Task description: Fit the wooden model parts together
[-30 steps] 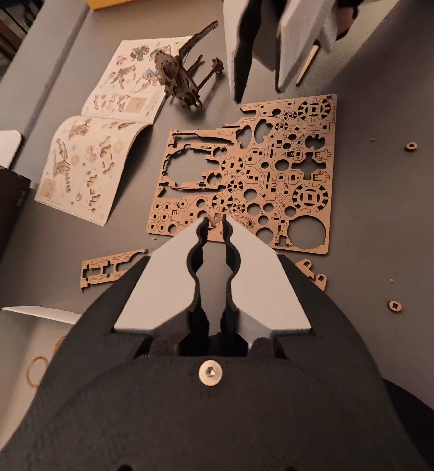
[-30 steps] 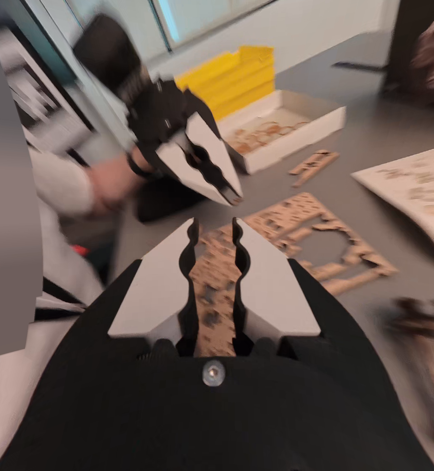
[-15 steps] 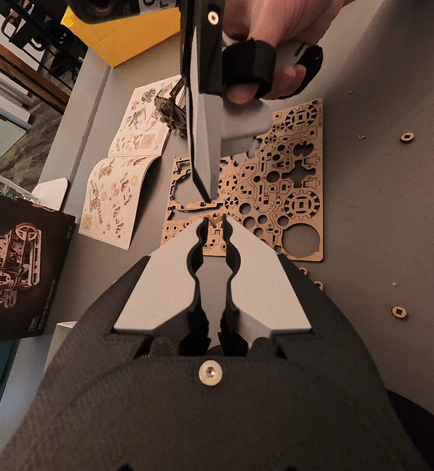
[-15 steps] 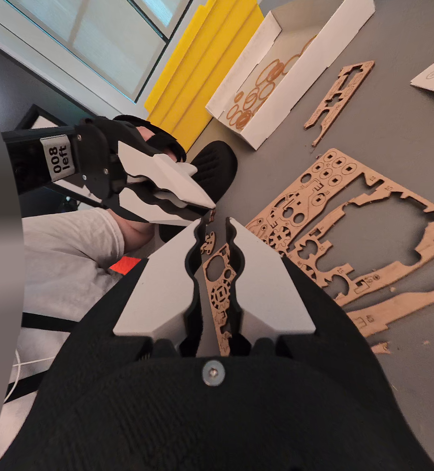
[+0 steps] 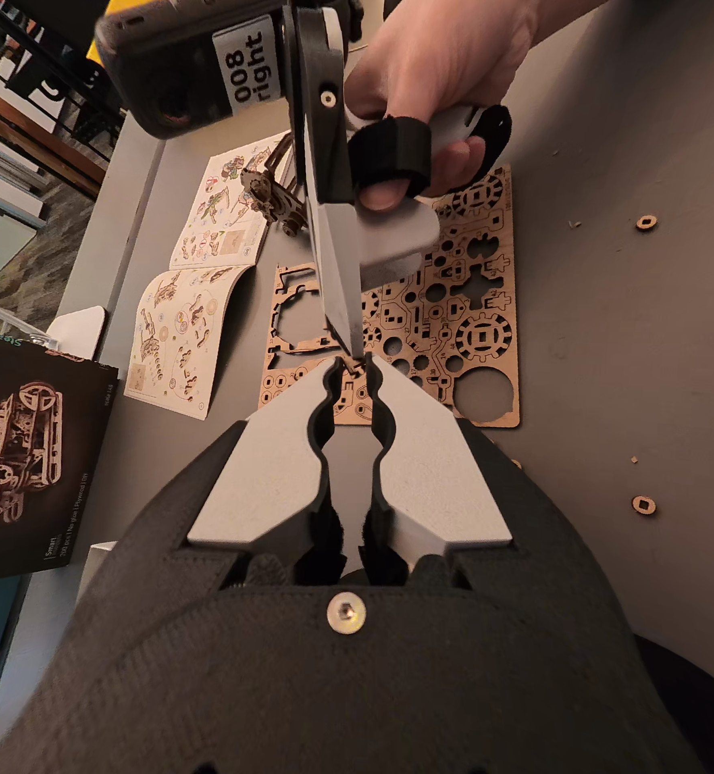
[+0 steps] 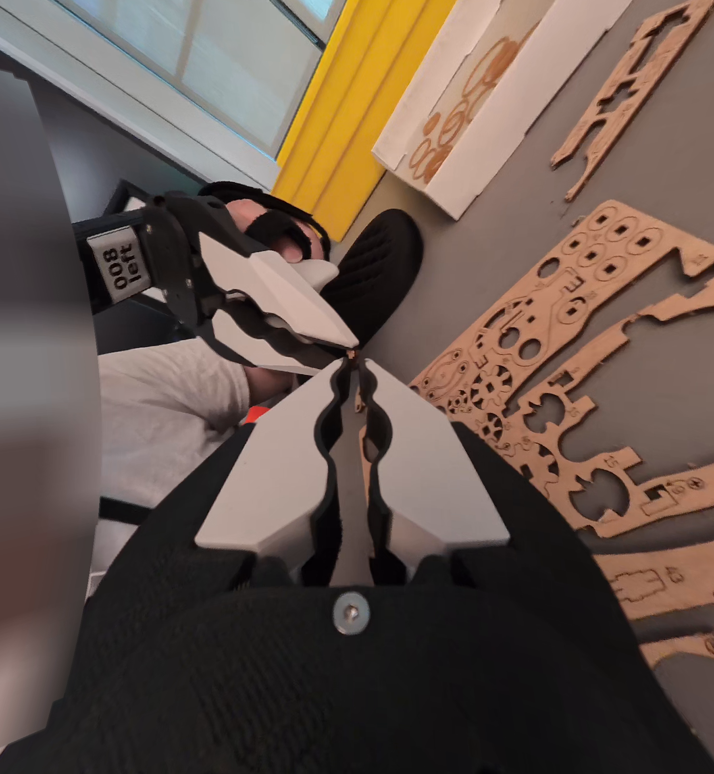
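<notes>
My left gripper (image 5: 353,365) is shut on a small wooden part (image 5: 351,370) and holds it above the table. My right gripper (image 6: 353,363) comes down from above and meets it tip to tip. Its fingers have narrowed onto the same small part (image 6: 351,355). The right gripper (image 5: 356,355) shows edge-on in the left wrist view, and the left gripper (image 6: 349,348) shows in the right wrist view. Below lies the laser-cut wooden sheet (image 5: 478,301) with many parts punched out; it also shows in the right wrist view (image 6: 556,335). A partly built dark model (image 5: 271,201) stands by the booklet.
An open instruction booklet (image 5: 191,301) and a dark kit box (image 5: 24,439) lie at the left. Small wooden washers (image 5: 643,504) are scattered at the right. A white tray of rings (image 6: 501,96), a loose wooden strip (image 6: 623,96) and a yellow object (image 6: 338,125) sit farther off.
The right gripper has swung in over the sheet, come down to the left gripper's tips and narrowed. The left gripper has risen a little, still holding the small part.
</notes>
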`<state>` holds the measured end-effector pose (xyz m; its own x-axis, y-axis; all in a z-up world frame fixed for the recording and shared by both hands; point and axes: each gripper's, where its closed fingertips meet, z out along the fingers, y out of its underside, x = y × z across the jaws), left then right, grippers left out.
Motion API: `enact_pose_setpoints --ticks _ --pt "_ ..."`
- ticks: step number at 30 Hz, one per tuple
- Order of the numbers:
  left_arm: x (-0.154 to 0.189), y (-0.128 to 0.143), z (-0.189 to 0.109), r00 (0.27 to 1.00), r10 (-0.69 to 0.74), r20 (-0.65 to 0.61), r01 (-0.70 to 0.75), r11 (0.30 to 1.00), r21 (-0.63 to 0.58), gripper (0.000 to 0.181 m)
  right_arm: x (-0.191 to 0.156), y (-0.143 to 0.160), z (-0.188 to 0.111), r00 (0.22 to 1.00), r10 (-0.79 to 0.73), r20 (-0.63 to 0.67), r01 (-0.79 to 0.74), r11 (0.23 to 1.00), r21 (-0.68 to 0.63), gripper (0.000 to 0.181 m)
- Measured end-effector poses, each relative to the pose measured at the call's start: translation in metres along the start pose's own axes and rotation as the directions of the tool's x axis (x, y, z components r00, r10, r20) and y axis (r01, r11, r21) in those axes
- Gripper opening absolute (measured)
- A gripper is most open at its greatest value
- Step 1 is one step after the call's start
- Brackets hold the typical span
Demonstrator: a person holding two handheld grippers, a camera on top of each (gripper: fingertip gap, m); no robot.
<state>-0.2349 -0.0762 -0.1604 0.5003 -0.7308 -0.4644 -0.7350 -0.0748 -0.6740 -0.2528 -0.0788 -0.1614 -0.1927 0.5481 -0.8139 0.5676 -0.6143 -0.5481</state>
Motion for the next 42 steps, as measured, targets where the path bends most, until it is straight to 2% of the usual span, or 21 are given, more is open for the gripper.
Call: enact_pose_setpoints --ticks 6,11,14,17,19,25,30,42 --pt "-0.001 -0.012 -0.008 0.996 -0.076 -0.049 0.081 0.993 0.092 0.011 -0.009 -0.003 -0.005 0.997 0.008 0.074 -0.011 0.999 0.037 0.000" --pt "-0.013 -0.023 -0.022 0.945 -0.280 -0.169 0.310 0.932 0.189 0.027 -0.020 -0.013 -0.020 0.990 -0.048 0.130 0.032 0.991 0.126 0.000" --pt "-0.024 -0.025 -0.026 0.870 -0.428 -0.245 0.480 0.849 0.219 0.029 -0.023 -0.017 -0.029 0.987 -0.091 0.131 0.069 0.984 0.166 0.000" --pt "-0.025 -0.031 -0.030 0.745 -0.536 -0.398 0.645 0.729 0.226 0.029 -0.019 -0.021 -0.034 0.982 -0.163 0.092 0.142 0.969 0.202 0.000" --pt "-0.026 -0.030 -0.029 0.680 -0.575 -0.455 0.708 0.677 0.201 0.028 -0.018 -0.021 -0.034 0.979 -0.188 0.083 0.168 0.965 0.201 0.000" --pt "-0.025 -0.025 -0.022 0.639 -0.608 -0.472 0.743 0.646 0.174 0.024 -0.024 -0.019 -0.031 0.964 -0.255 0.074 0.235 0.949 0.210 0.000" --pt "-0.020 -0.024 -0.018 0.623 -0.613 -0.485 0.750 0.644 0.150 0.020 -0.026 -0.018 -0.030 0.965 -0.242 0.105 0.214 0.951 0.224 0.000" --pt "-0.020 -0.027 -0.019 0.566 -0.628 -0.534 0.794 0.591 0.145 0.016 -0.032 -0.017 -0.028 0.958 -0.249 0.144 0.208 0.945 0.252 0.000"
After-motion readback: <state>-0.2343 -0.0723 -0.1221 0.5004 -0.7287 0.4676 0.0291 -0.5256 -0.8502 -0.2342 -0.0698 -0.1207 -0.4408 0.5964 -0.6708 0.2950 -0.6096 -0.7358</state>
